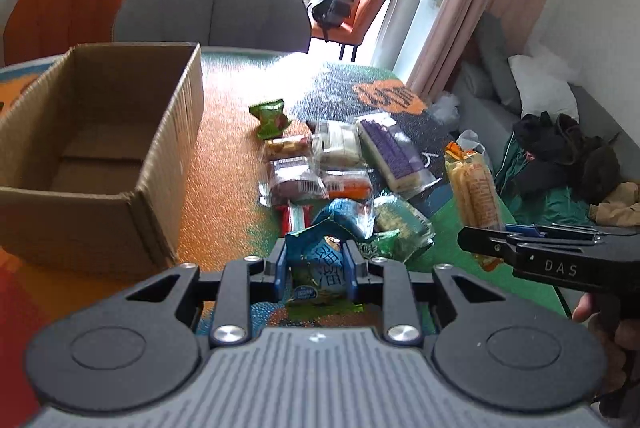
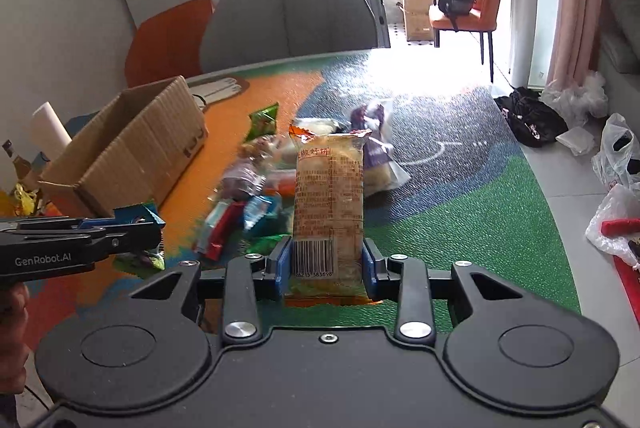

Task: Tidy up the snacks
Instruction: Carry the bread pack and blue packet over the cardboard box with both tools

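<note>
My left gripper (image 1: 316, 264) is shut on a blue snack packet (image 1: 320, 260) and holds it above the table, right of an open, empty cardboard box (image 1: 100, 148). My right gripper (image 2: 326, 264) is shut on an orange cracker packet (image 2: 328, 196), held upright above the table; the packet also shows in the left wrist view (image 1: 474, 188). A pile of several snack packets (image 1: 332, 164) lies on the colourful table mat (image 1: 224, 156) between box and right gripper. The left gripper shows at the left edge of the right wrist view (image 2: 136, 228).
A grey chair (image 1: 212, 8) and an orange chair (image 1: 64, 4) stand behind the table. A sofa with clothes (image 1: 560, 156) is on the right. Plastic bags (image 2: 616, 164) lie on the floor beside the table edge (image 2: 560, 228). A green packet (image 1: 270, 116) lies apart from the pile.
</note>
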`<state>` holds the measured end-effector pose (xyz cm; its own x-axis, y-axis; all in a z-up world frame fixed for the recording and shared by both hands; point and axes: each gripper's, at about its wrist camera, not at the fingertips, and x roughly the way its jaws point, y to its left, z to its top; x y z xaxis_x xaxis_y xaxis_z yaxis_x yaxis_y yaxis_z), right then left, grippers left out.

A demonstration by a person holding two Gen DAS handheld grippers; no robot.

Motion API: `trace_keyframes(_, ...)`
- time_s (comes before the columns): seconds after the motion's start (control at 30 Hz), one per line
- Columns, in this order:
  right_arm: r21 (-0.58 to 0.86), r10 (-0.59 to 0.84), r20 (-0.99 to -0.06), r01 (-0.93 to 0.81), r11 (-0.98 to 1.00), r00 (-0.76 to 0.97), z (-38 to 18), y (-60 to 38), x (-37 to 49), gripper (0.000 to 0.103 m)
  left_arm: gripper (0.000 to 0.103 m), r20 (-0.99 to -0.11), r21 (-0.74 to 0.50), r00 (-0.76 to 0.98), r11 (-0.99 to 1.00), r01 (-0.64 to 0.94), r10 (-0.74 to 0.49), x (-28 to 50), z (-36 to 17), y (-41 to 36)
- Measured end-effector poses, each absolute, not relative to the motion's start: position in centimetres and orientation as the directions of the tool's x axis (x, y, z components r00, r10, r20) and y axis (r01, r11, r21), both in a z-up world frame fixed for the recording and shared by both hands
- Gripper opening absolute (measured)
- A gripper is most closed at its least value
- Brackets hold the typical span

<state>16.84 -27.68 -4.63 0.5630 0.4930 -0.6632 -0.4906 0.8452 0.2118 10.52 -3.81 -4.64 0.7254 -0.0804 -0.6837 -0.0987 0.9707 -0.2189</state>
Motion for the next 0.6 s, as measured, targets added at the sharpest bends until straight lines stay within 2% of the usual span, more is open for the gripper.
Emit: trace_keyframes(0.6, 0.208, 0.535, -0.594, -0.528, 0.823, 0.601, -1.0, -24.2, 15.6, 0.033, 0.027, -0.613, -0.201, 0.789, 0.974, -0.107, -0.040, 8.9, -0.5, -0.7)
